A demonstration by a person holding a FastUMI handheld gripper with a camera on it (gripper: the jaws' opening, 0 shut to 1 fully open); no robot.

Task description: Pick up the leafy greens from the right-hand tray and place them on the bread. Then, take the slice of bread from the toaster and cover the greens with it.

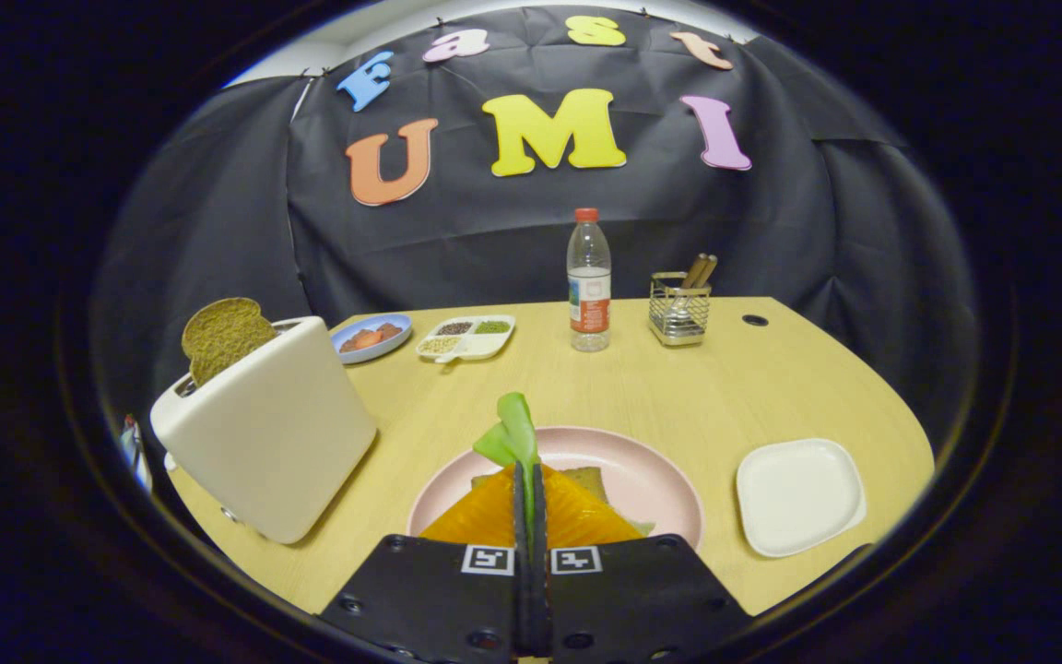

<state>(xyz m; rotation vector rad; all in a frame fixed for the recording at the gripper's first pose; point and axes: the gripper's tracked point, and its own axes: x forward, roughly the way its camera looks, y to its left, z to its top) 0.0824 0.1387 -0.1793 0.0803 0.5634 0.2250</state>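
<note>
Staged demo booth, not a real kitchen. Black cloth wall (531, 231) hangs draped behind a pale wood-grain surface (678, 387) with a cable grommet hole (755, 320), so it's an office-style desk dressed as a breakfast setup. Props: cream boxy toaster (264, 429), round pink plate (642, 470), square white tray (800, 495), clear plastic water bottle with red cap (589, 281), wire-mesh utensil holder (679, 309), white divided dish of grains (466, 337), small blue plate (371, 337).

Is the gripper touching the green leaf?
Touching. In the gripper view, the gripper is shut on the leafy greens, which stick out past its tips above the pink plate.
</note>
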